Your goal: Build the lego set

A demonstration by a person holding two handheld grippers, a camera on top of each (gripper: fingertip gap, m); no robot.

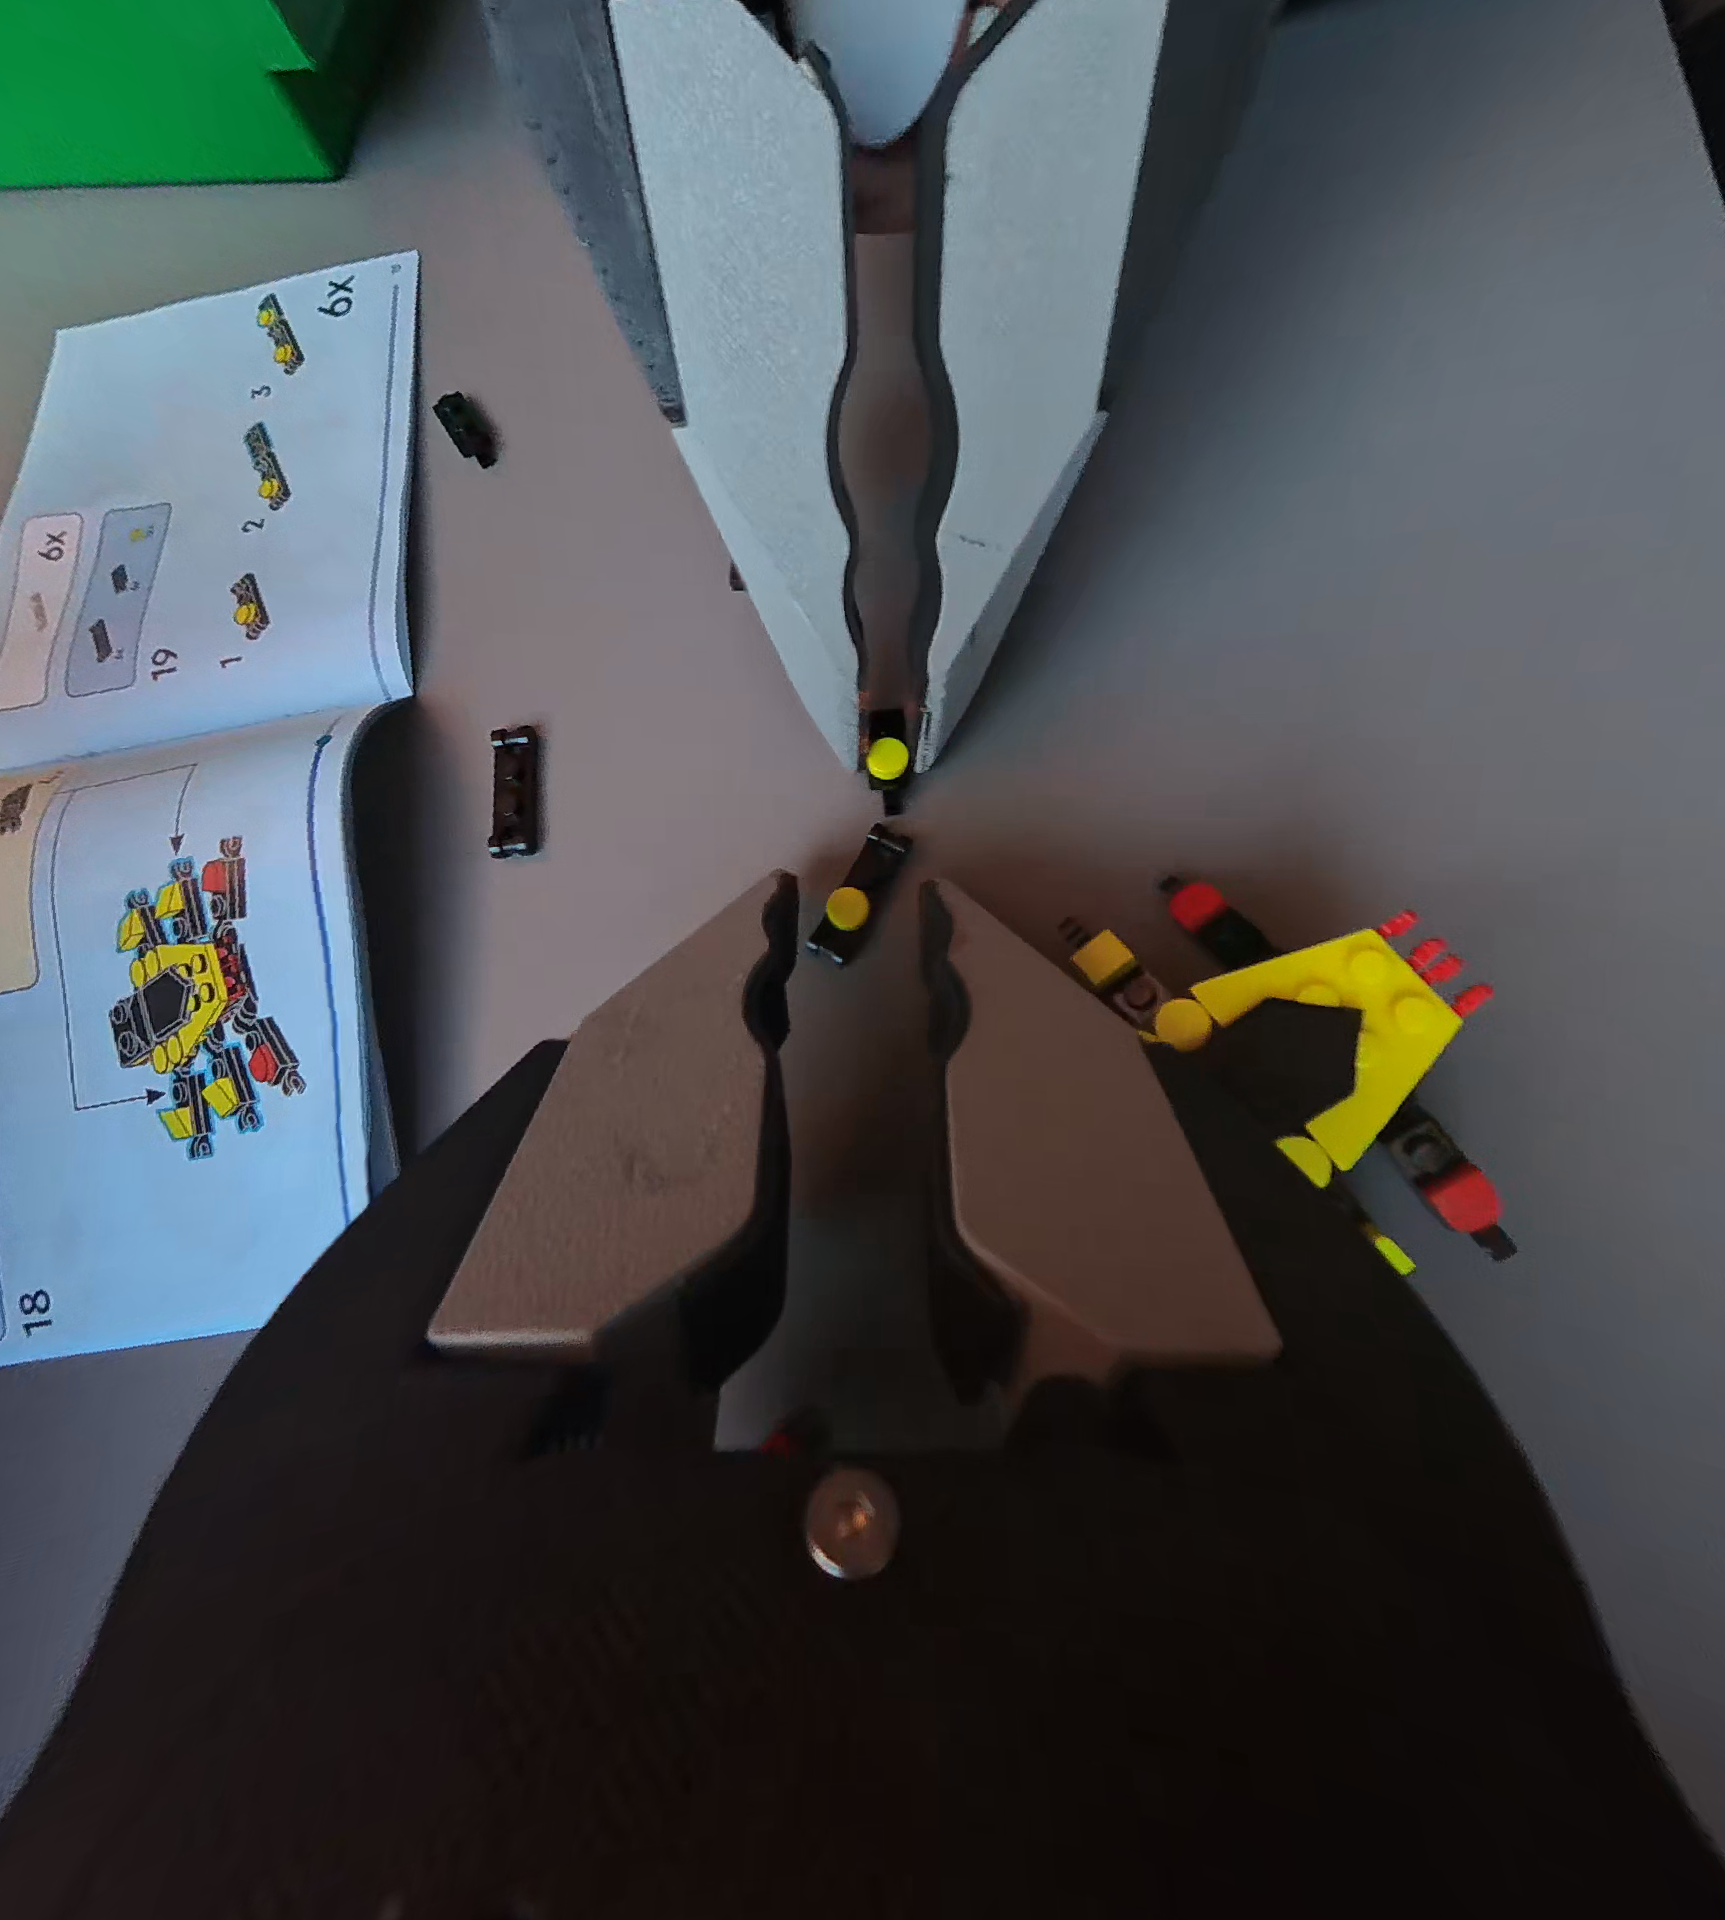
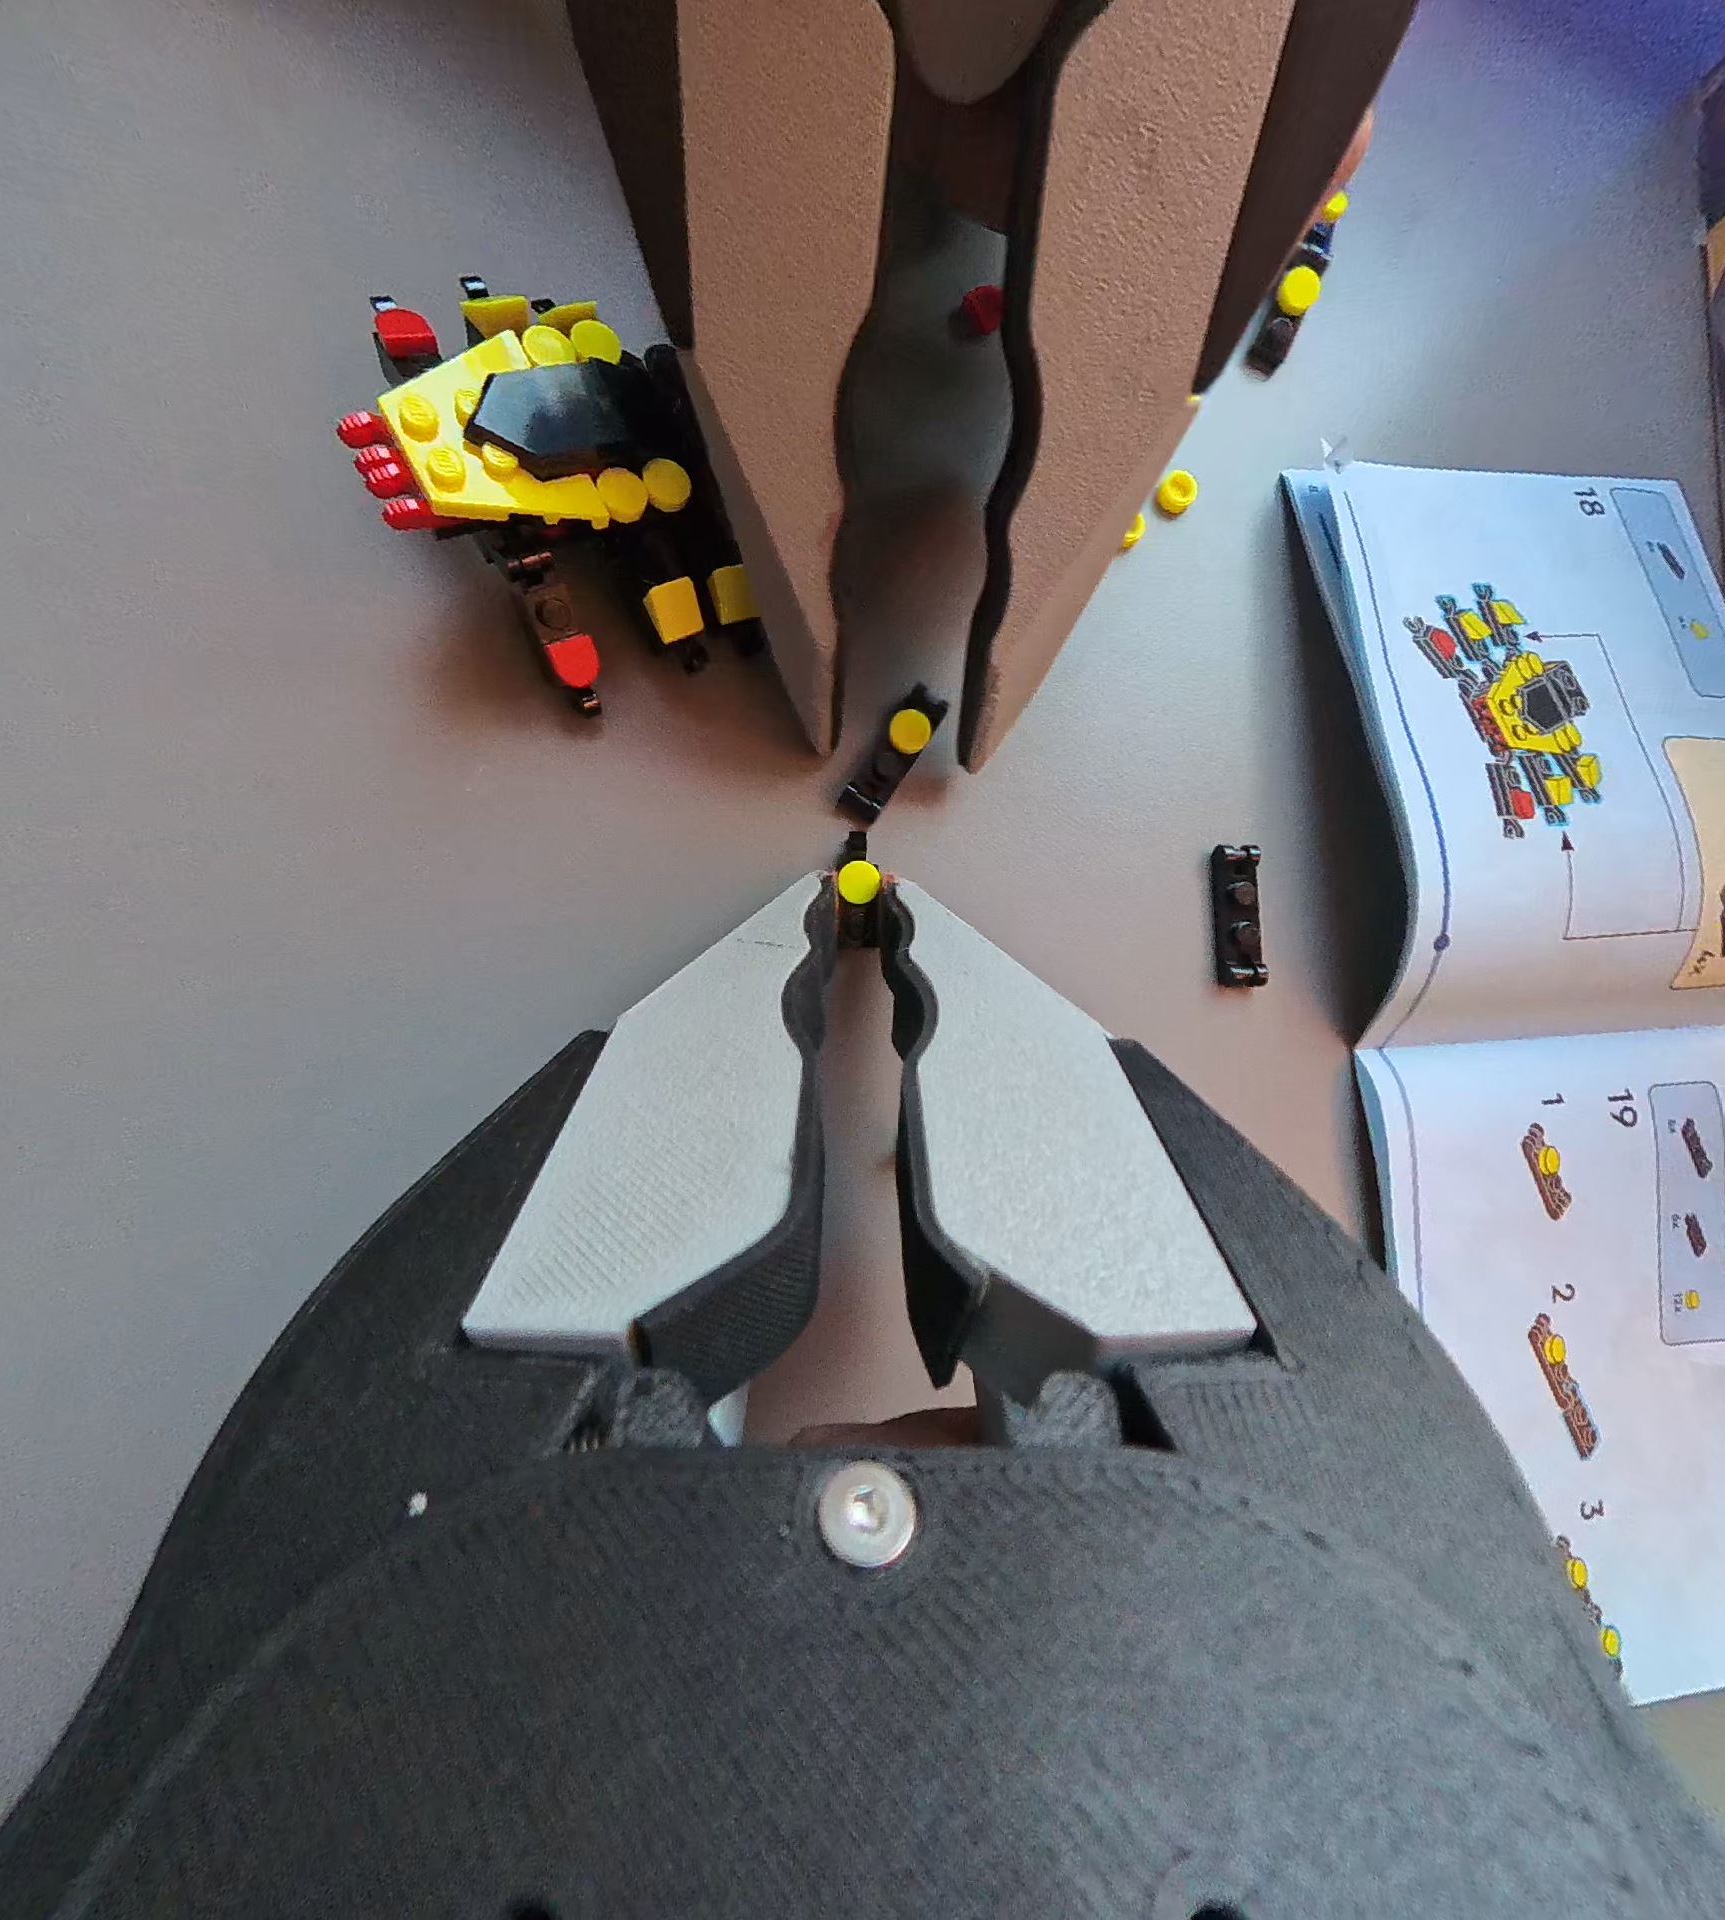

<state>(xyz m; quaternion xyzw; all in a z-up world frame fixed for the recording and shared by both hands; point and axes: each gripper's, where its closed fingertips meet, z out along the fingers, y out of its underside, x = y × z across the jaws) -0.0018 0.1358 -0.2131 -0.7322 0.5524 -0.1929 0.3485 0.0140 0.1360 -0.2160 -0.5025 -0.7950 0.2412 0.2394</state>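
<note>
The work in hand looks like the small repeated leg pieces shown on the open booklet (image 1: 214, 727): a short black plate with a yellow round stud on it, to be joined to a second such piece. The right tongs (image 2: 858, 904) are closed on one of these black-and-yellow pieces (image 2: 858, 894), which is pinched right at their tips with its free end pointing forward. The left tongs (image 1: 853, 914) stand open, their tips on either side of a second black-and-yellow piece (image 1: 853, 914) that lies slanted on the bench (image 1: 1357, 520); whether the fingers touch it cannot be told. The two pieces sit nearly end to end, just apart, between the facing pairs of tongs. The half-built model (image 1: 1325, 1049), yellow and black with red tips, rests to the right of the left tongs, and two loose black plates (image 1: 515, 790) lie nearer the booklet. The next move, as I judge it, calls for the left tongs to close on the slanted piece and steady or straighten it, so the right tongs can bring the held piece into line and press the ends together; with parts this small, a slight twist could make one slip out.
</note>
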